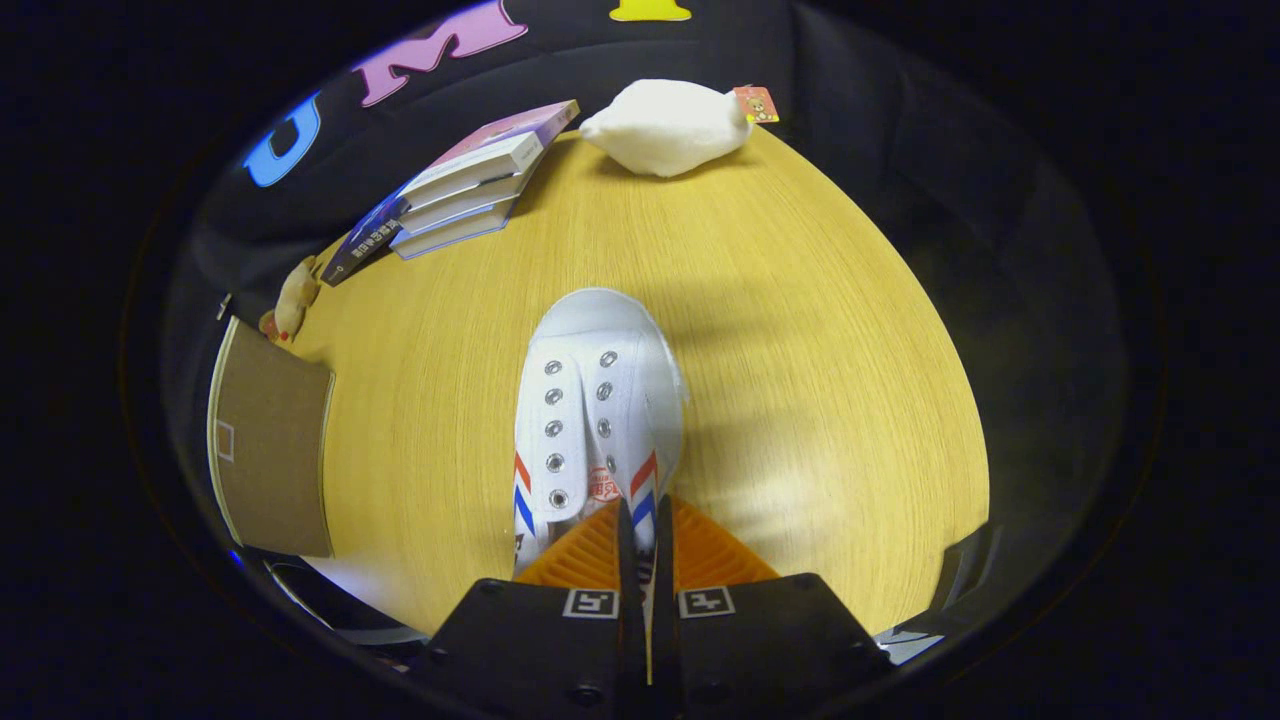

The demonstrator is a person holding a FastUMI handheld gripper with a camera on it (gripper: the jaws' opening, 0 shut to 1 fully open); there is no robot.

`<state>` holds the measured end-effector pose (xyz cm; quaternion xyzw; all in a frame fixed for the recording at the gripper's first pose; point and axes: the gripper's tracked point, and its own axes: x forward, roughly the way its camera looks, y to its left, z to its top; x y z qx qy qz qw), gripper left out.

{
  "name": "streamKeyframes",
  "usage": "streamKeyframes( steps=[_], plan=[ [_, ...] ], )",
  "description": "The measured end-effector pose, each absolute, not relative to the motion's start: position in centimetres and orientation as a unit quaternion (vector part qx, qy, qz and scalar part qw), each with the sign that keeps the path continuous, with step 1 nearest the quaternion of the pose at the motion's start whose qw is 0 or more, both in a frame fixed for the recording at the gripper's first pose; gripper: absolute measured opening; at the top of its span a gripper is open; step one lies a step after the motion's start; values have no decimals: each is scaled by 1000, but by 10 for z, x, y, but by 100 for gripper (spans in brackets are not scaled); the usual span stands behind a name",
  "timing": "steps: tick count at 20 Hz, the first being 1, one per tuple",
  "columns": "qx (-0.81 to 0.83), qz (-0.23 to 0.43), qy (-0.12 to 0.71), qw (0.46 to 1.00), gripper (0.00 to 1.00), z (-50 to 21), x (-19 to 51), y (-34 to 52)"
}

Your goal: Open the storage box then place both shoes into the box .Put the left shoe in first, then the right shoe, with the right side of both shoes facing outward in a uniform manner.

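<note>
A white canvas shoe (592,400) with metal eyelets and red and blue stripes hangs from my gripper (641,520) above the wooden table (800,380), toe pointing away from me. The two orange fingers (590,550) are pressed together on the shoe's right side wall near its opening. The heel is hidden behind the fingers. A brown cardboard flap (270,450), apparently part of the storage box, lies off to the left of the shoe.
A stack of books (465,180) lies at the table's far left. A white plush toy (668,125) with a tag sits at the far edge. A small tan toy (295,295) stands near the cardboard flap.
</note>
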<state>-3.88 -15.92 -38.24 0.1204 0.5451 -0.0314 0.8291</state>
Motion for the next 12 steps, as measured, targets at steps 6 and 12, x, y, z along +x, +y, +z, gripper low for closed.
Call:
streamKeyframes(
  steps=[6,12],
  plan=[
    [136,-26,498,856,7,-320,-24,-114],
    [168,17,455,874,6,-227,-8,-19]
  ],
)
